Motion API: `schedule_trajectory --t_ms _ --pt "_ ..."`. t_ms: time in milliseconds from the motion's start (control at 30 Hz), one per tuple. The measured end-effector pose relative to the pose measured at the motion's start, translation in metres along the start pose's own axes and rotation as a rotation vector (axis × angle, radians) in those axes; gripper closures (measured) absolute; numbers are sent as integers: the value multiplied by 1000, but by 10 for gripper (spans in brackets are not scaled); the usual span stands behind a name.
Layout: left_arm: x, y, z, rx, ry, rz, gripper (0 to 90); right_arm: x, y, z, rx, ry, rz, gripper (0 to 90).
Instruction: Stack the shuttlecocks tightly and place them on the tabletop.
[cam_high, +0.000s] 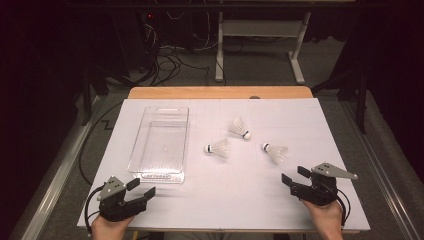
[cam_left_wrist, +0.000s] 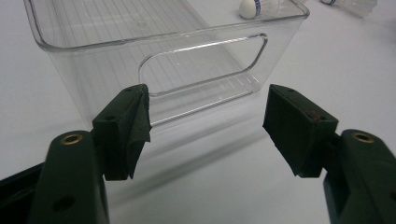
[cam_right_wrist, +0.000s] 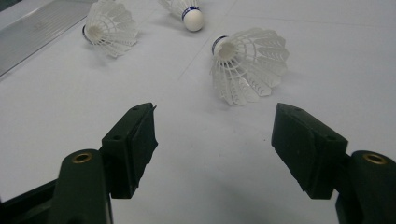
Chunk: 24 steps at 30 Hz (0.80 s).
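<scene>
Shuttlecocks are what I'm working with: three of them lie on their sides on the white table (cam_high: 260, 200), right of the clear plastic bin (cam_high: 161, 145). The nearest shuttlecock (cam_right_wrist: 247, 65) sits just beyond my right gripper (cam_right_wrist: 215, 135), slightly right of its centre line, cork end pointing far-left and skirt toward me. The middle shuttlecock (cam_high: 218, 148) lies near the bin's right wall, and the far shuttlecock (cam_high: 240, 128) lies beyond it.

I judge these to be very light and easy to knock rolling, with thin feather-like skirts that would crush or bend under a hard squeeze. The cork with its dark band (cam_right_wrist: 218, 44) looks the firm place to grip, or a gentle close across the narrow neck of the skirt.

My right gripper rests low at the near right of the table, jaws spread wide and empty, aimed at that nearest one. My left gripper (cam_left_wrist: 208, 126) sits at the near left, jaws also wide apart and holding nothing, facing the bin's near end wall with its handle cut-out (cam_left_wrist: 203, 63)
</scene>
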<state>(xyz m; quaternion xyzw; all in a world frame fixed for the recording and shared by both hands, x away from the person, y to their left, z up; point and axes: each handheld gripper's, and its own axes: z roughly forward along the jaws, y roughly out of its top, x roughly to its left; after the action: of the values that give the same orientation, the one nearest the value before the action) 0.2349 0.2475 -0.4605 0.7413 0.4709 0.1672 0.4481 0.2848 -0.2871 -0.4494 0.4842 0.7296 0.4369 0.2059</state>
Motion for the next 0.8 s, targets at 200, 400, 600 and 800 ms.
schedule_trajectory --t_ms 200,400,600,800 --pt "0 0 0 2 -3 0 325 3 7 9 9 2 -5 338" --pt "0 0 0 1 -4 2 325 5 13 19 25 -3 -10 356" --pt "0 0 0 0 -5 2 324 5 16 26 33 -13 -14 369" --pt "0 0 0 -2 -6 3 324 3 18 30 43 -15 -2 383"
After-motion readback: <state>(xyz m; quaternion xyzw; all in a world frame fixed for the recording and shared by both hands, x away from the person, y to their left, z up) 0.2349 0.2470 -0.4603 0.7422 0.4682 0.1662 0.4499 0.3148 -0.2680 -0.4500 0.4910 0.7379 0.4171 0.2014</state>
